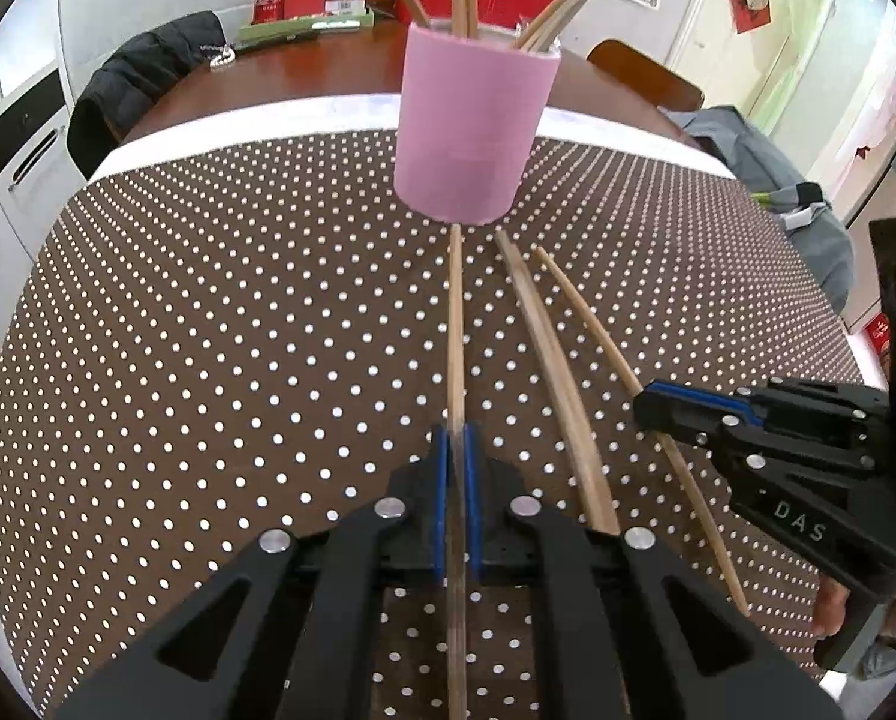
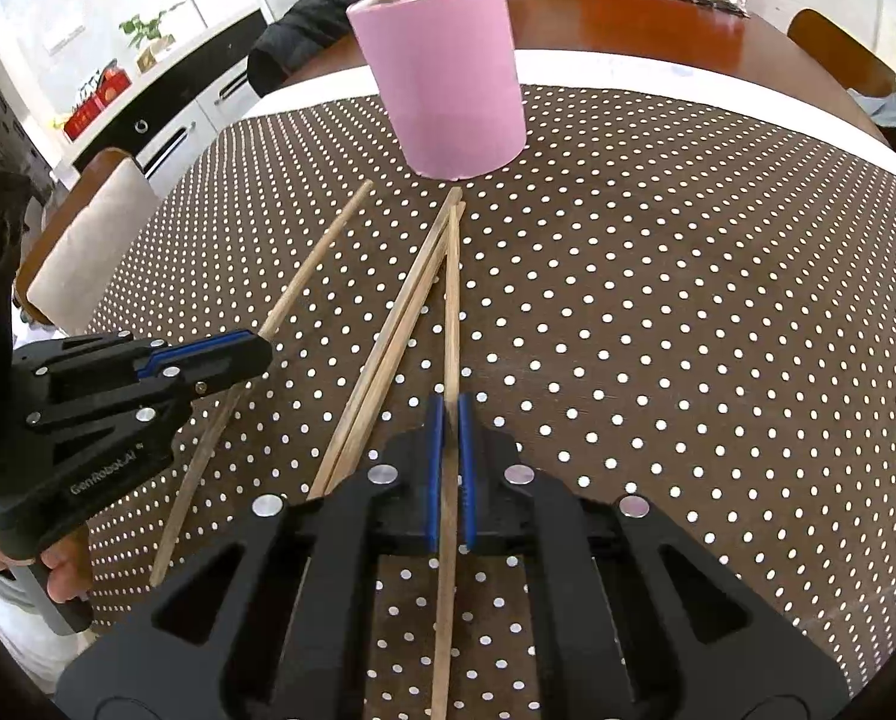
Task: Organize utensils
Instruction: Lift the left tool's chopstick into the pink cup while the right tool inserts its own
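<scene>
A pink cup (image 1: 472, 120) (image 2: 448, 78) with several chopsticks standing in it sits on the brown dotted cloth (image 1: 208, 330). My left gripper (image 1: 455, 429) (image 2: 265, 348) is shut on one chopstick (image 1: 455, 324) (image 2: 319, 258) whose far tip lies near the cup's base. My right gripper (image 2: 450, 399) (image 1: 643, 405) is shut on another chopstick (image 2: 451, 300) (image 1: 592, 321). Between the two held sticks a pair of chopsticks (image 1: 538, 336) (image 2: 406, 312) lies loose on the cloth, pointing at the cup.
The cloth covers the near part of a dark wooden table (image 1: 304, 72). At its far end lie a green box (image 1: 304, 24) and red packets. Chairs with dark (image 1: 148, 78) and grey jackets (image 1: 766, 162) stand at the sides. A hand (image 2: 64, 576) holds the left gripper's grip.
</scene>
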A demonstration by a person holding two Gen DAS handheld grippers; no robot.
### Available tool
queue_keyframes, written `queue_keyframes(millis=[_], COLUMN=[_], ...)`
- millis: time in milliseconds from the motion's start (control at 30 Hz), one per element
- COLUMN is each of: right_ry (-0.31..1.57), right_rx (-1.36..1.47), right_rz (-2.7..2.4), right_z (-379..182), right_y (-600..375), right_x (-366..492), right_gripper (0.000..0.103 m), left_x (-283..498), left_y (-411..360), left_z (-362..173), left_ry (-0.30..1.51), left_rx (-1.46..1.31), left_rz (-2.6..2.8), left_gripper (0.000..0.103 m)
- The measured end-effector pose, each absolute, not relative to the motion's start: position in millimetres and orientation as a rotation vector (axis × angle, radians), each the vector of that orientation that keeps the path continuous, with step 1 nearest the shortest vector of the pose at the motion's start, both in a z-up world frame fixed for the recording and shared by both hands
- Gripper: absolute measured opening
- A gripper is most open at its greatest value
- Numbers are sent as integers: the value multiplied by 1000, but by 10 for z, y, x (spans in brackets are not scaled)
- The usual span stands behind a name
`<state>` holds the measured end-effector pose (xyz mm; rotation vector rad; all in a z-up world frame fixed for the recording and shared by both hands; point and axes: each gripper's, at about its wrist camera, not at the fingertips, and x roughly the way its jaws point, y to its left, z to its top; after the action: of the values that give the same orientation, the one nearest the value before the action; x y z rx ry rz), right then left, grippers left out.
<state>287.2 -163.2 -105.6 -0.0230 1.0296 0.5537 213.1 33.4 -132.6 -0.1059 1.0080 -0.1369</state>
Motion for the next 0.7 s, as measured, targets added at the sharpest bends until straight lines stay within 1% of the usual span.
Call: queue_keyframes(millis=[367, 467, 700], right_ry=[950, 964, 1101], right_rx=[78, 54, -154], right_rz=[603, 596, 537], right_z=[-877, -893, -1084], right_y=[-1911, -1898, -1493], right_x=[2748, 2748, 2877], right_gripper=[5, 5, 6], left_x=[1977, 1985, 2063], left_y=[278, 216, 252], left_z=[-960, -957, -1092], left_ry=[858, 858, 916], left_rx=[-122, -117, -123], left_rz=[-190, -186, -164], left_gripper=[6, 6, 6])
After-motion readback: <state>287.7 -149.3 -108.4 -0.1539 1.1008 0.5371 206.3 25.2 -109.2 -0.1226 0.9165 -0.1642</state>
